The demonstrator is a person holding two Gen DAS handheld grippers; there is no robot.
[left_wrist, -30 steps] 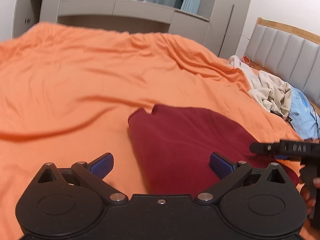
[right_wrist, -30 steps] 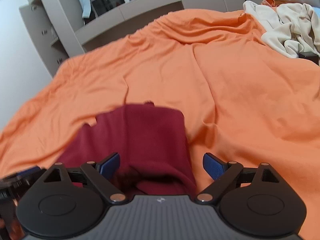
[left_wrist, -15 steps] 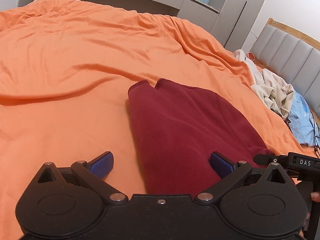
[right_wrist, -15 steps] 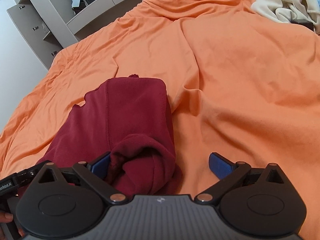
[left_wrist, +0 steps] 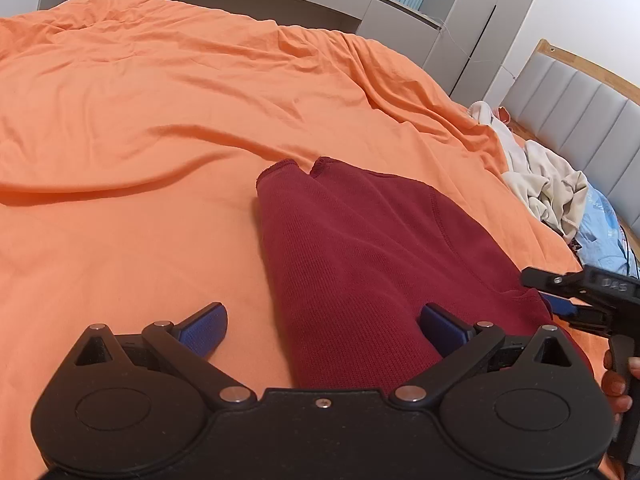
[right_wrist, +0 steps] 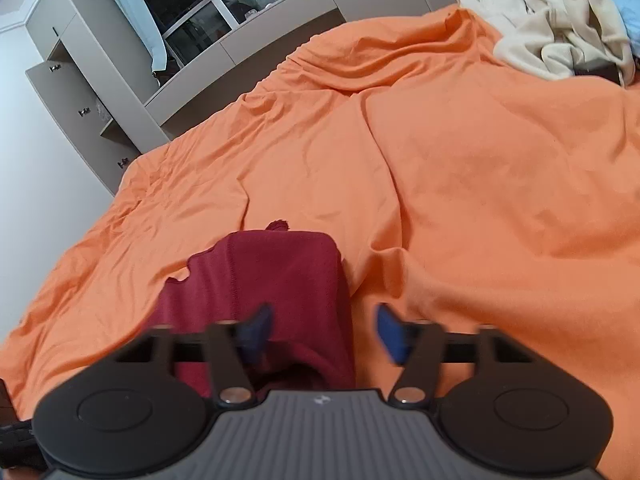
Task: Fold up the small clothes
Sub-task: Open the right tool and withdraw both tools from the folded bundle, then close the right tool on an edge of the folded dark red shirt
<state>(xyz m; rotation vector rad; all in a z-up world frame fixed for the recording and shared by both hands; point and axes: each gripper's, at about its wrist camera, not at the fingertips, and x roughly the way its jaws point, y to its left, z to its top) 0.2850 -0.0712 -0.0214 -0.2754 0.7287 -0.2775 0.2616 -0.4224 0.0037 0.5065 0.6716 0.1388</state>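
Red garment [left_wrist: 372,264] lies part-folded on orange sheet [left_wrist: 160,120], final folds left; L gripper [left_wrist: 322,330] & R gripper [right_wrist: 320,332] both spread, gripping nothing.

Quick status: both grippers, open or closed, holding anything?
Left gripper: open, holding nothing, straddling the maroon garment.
Right gripper: blurred, jaws apart around the garment's folded edge, grip cannot be told.

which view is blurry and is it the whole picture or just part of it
Right wrist view: only the right tool is smeared by motion blur, its blue fingertips and linkage soft, while the red garment and orange sheet stay fairly sharp. Left wrist view: sharp throughout, left tool crisp; fisheye bends the headboard and cabinets in both.
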